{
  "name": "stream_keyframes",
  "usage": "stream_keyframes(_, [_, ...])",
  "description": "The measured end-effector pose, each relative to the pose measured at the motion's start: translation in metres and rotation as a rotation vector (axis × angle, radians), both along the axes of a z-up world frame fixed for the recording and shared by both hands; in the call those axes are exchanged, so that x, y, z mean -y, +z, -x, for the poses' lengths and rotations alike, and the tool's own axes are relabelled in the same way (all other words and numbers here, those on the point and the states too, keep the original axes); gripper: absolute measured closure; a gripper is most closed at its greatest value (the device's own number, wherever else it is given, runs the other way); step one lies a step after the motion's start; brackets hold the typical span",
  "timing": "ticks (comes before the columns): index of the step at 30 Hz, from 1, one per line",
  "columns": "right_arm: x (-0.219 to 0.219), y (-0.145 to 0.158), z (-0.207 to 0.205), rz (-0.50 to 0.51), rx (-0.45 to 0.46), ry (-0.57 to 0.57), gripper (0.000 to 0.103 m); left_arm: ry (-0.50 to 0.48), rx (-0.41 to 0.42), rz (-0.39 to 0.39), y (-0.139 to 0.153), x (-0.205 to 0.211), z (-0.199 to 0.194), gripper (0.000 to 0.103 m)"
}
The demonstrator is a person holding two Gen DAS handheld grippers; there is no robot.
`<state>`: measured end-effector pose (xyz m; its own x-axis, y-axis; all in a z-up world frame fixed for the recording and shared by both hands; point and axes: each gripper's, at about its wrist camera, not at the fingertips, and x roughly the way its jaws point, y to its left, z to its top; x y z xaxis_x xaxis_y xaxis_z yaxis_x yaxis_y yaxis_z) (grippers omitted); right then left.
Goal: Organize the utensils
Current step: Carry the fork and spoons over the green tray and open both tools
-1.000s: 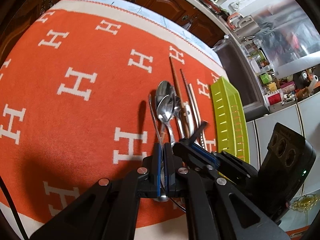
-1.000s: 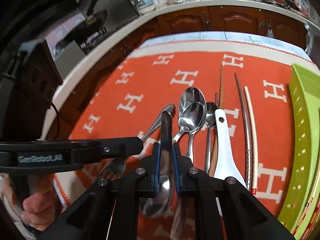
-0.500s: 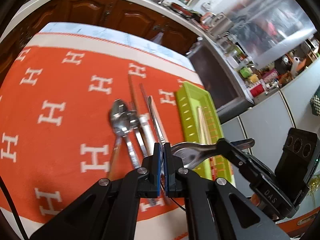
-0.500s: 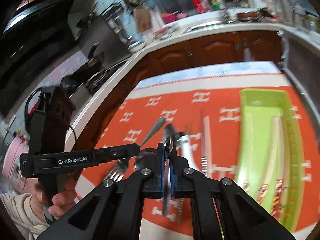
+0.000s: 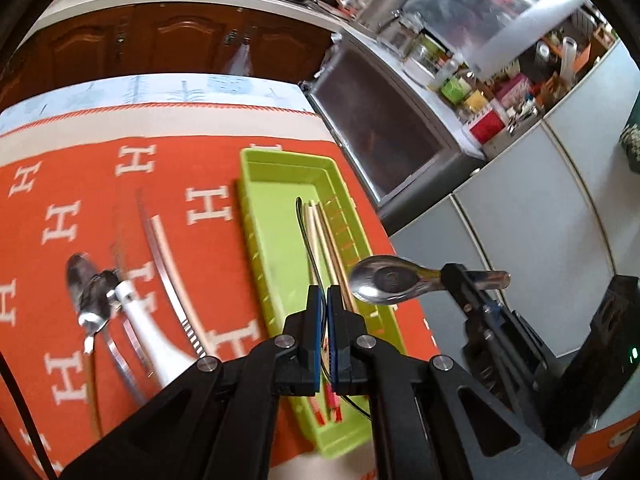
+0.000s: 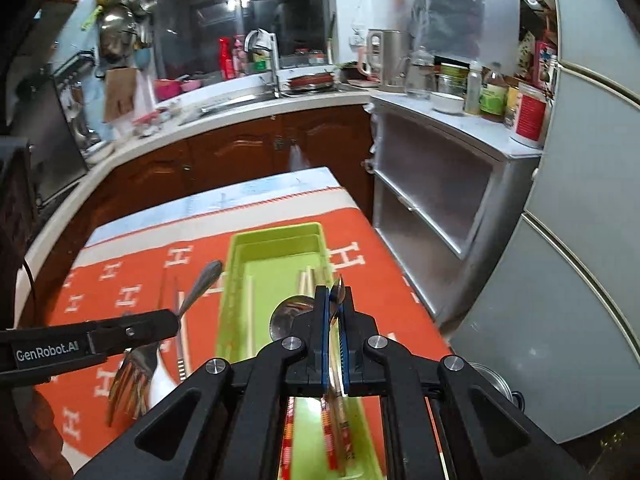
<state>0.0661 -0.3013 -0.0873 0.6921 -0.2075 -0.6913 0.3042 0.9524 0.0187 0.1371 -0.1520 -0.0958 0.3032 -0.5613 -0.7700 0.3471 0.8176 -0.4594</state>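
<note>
Covering the surface [image 5: 180, 88]: orange cloth [image 5: 224, 272] carrying repeated white "H" letters. Lying on the cloth, long axis running away from both cameras: green tray [image 5: 276, 248], holding chopsticks [image 5: 320, 232] lengthwise along its right side. Clamping fully closed on spoon [image 5: 384, 280], by the handle: right fingers [image 6: 320, 320]. Hanging above the tray, long axis crossing the tray's width, bowl pointing left, hollow side facing the left camera. Pinching fork [image 6: 132, 376], pressed tight together: left fingers [image 5: 313, 320]. Slanting over the cloth left of the tray, handle pointing up toward the tray, tines pointing down. Showing "GenRobot.AI" in white on the left tool's side.
</note>
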Motion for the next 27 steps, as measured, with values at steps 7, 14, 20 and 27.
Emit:
stream_keyframes(7, [0.007, -0.051, -0.045, -0.015, -0.114, 0.046, 0.093, -0.036, -0.054, -0.085, -0.029, 0.037, -0.012, 0.102])
stream_keyframes(14, [0.009, -0.070, -0.034, -0.068, -0.140, 0.122, 0.070, -0.075, -0.037, -0.123, -0.026, 0.031, 0.006, 0.091])
stream_keyframes(20, [-0.010, -0.061, -0.016, -0.086, -0.129, 0.189, 0.070, -0.035, 0.003, -0.153, -0.011, 0.003, 0.023, 0.056])
stream_keyframes(27, [-0.037, -0.027, 0.010, -0.134, -0.108, 0.265, 0.070, 0.035, -0.037, -0.211, -0.002, -0.049, 0.030, 0.039])
